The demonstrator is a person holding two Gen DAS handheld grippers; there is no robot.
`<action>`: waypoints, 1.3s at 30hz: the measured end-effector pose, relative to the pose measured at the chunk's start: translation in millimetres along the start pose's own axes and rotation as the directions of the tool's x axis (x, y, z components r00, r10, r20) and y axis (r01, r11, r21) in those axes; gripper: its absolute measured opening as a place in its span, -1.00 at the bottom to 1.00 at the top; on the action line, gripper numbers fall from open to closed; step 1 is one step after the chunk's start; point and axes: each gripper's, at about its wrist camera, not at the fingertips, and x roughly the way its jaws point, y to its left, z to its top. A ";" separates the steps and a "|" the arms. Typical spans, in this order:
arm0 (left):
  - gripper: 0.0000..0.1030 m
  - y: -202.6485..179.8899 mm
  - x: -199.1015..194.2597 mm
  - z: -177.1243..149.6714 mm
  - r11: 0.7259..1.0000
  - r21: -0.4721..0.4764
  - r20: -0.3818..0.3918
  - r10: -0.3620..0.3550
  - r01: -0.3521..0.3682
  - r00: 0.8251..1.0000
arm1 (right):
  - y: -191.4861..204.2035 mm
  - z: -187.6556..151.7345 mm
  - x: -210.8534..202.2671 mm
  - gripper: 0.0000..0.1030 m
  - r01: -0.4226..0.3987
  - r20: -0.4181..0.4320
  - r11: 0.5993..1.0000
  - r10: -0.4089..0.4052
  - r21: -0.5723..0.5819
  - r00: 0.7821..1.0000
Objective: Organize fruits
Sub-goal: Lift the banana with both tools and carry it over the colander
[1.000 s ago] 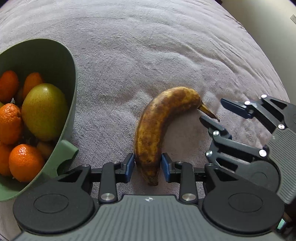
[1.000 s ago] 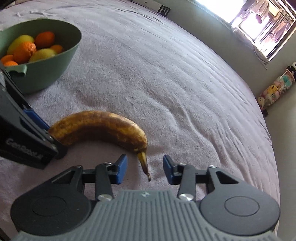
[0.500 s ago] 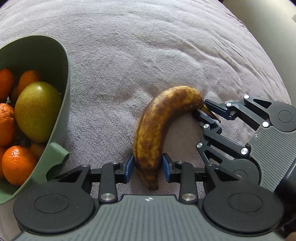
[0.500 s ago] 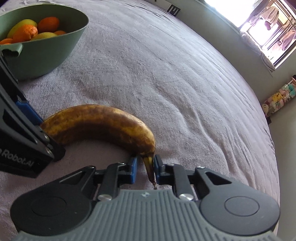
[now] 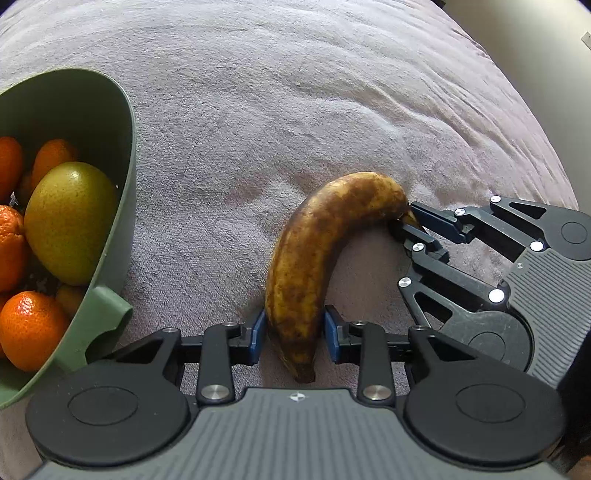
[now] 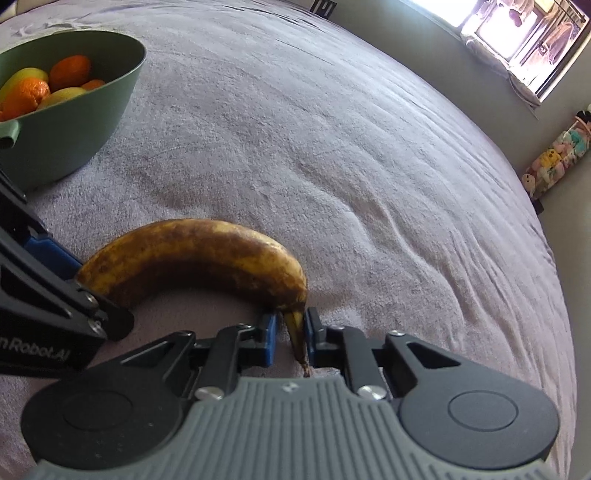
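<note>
A brown-spotted ripe banana lies on the grey-purple blanket. My left gripper is shut on its blunt end. My right gripper is shut on its stem; it also shows in the left wrist view at the banana's far end. The banana shows in the right wrist view too, with the left gripper at its left end. A green bowl to the left holds several oranges and a green-yellow mango.
The bowl stands at the far left in the right wrist view. The blanket spreads wide behind the banana. A wall, a bright window and a bunch of soft toys lie beyond the right edge.
My right gripper has come in and closed on the banana's stem. My left gripper has closed on the blunt end. The bowl has shifted slightly left in the left view.
</note>
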 end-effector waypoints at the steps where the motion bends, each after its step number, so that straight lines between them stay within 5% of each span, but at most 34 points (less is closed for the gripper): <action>1: -0.29 -0.1 -0.7 -0.2 1.000 -0.001 0.003 -0.001 0.001 1.000 | -0.5 1.0 -2.1 -0.81 0.003 -0.002 1.000 -0.003 0.000 1.000; 11: -0.30 -8.0 -23.4 -1.6 0.999 0.041 0.064 -0.018 0.015 0.998 | -16.4 6.8 -24.8 -0.83 0.012 0.010 0.996 -0.013 0.089 1.000; 25: -0.30 -9.9 -85.8 -4.9 0.995 0.091 0.186 -0.046 0.029 0.981 | -17.5 19.4 -83.8 -0.84 0.075 0.152 0.992 -0.089 0.097 0.984; 39: -0.30 33.1 -143.3 -14.0 0.999 0.052 0.275 -0.005 -0.010 0.961 | 17.3 58.1 -113.0 -0.84 0.043 0.278 0.998 -0.056 0.055 0.959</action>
